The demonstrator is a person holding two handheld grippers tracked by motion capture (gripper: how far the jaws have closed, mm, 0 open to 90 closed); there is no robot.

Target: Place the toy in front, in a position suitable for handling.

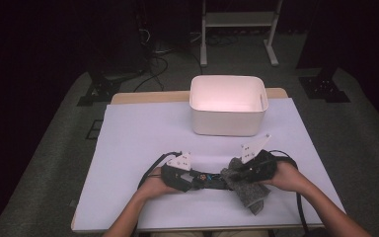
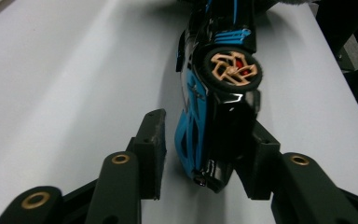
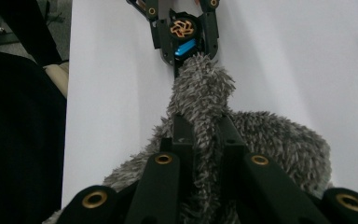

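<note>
A blue and black toy car (image 2: 214, 107) with orange wheels lies on its side on the white table sheet (image 1: 143, 138). My left gripper (image 2: 207, 130) stands around its rear end. The left pad is clear of the car with a visible gap, and the right pad is at its black side. In the high view the car (image 1: 208, 178) lies between my two hands. My right gripper (image 3: 205, 126) is shut on a grey fuzzy cloth (image 3: 270, 135), whose bunched tip reaches the car (image 3: 185, 46) at the far end. From above, the cloth (image 1: 249, 192) hangs under the right gripper (image 1: 236, 174).
A white plastic bin (image 1: 227, 123) stands open at the back middle of the table. The table's front edge is close under my forearms. Beyond the table are a grey floor, cables and a white frame.
</note>
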